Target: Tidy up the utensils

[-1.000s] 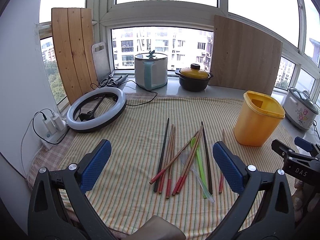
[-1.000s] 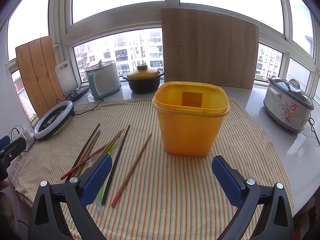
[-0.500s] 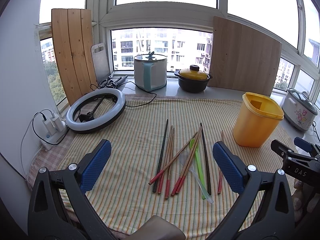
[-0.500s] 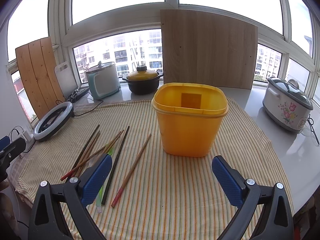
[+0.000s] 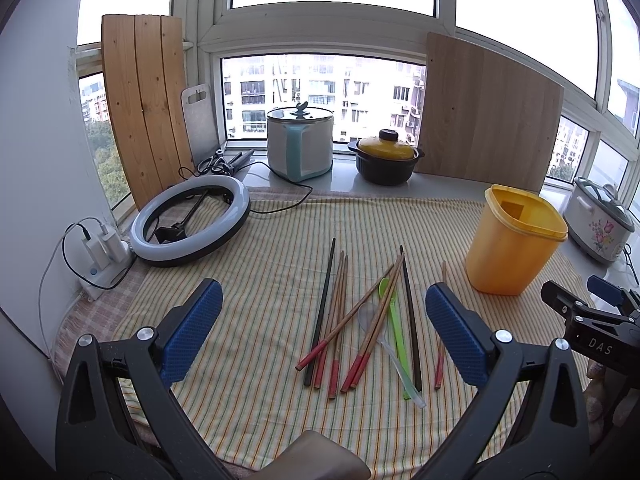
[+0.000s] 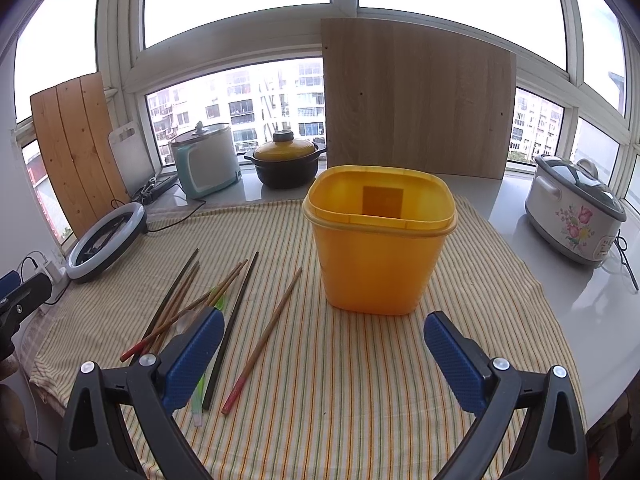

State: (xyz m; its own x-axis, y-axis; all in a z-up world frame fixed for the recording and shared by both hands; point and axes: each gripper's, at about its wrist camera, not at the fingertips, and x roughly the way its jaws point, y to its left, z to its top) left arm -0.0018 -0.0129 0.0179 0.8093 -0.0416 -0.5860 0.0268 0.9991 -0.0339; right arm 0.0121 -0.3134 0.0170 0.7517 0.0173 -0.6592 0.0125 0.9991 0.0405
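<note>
Several wooden chopsticks with red tips (image 5: 340,312), black chopsticks (image 5: 320,316), a green spoon (image 5: 394,320) and a clear spoon (image 5: 370,316) lie scattered on the striped cloth (image 5: 260,280). An open yellow tub (image 5: 514,240) stands to their right. My left gripper (image 5: 320,328) is open and empty, above the near end of the pile. In the right wrist view my right gripper (image 6: 320,356) is open and empty in front of the yellow tub (image 6: 378,244), with the chopsticks (image 6: 264,336) at its left finger.
A ring light (image 5: 192,224) and a power strip (image 5: 102,252) lie at the left. On the sill stand a rice cooker (image 5: 300,142), a yellow-lidded pot (image 5: 386,156), wooden boards (image 5: 492,132) and a floral cooker (image 6: 576,208) at the right.
The left wrist view has shifted slightly, so the tub and utensils sit a little further left and lower. Nothing was taken hold of or moved on the cloth.
</note>
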